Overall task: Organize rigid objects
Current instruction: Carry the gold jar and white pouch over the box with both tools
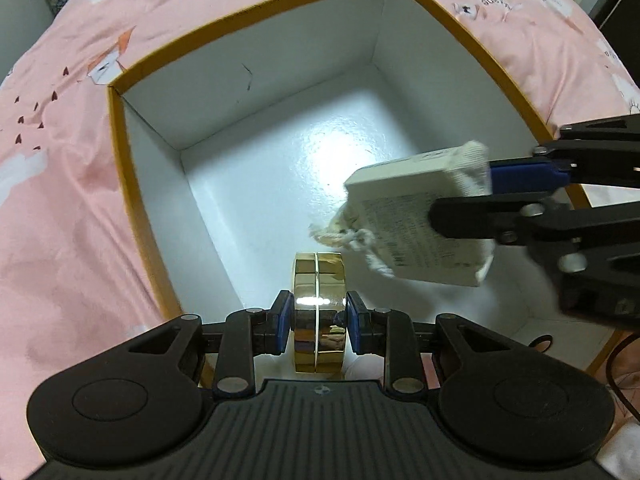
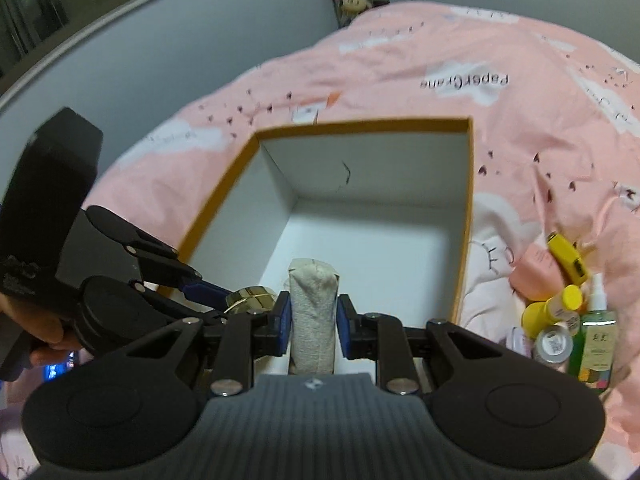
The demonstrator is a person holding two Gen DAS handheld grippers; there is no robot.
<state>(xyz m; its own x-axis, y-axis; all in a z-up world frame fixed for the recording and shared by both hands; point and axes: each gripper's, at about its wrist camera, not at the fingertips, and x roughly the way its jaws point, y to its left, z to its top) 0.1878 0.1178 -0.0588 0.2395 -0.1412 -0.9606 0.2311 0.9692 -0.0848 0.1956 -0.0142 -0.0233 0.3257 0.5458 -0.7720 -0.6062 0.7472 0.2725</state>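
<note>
An open box (image 1: 120, 152) with an orange rim and white inside sits on a pink bedspread; its floor is bare. Over its near edge my left gripper (image 1: 318, 316) is shut on a shiny gold round case (image 1: 318, 280), held on edge between the blue pads. My right gripper (image 2: 310, 316) is shut on a small cream cloth pouch (image 2: 312, 300) with a printed label. In the left wrist view that pouch (image 1: 416, 216) hangs over the box's right side, held by the right gripper (image 1: 460, 200). The gold case (image 2: 250, 296) and the left gripper (image 2: 224, 300) show at the left of the right wrist view.
The box (image 2: 466, 216) rests on a pink bedspread (image 2: 400, 60). To its right lie a yellow device (image 2: 566, 258), a pink jar (image 2: 536, 272), a yellow-capped bottle (image 2: 554, 308), a green spray bottle (image 2: 596, 332) and small jars (image 2: 554, 344). A grey wall (image 2: 160, 48) runs behind the bed.
</note>
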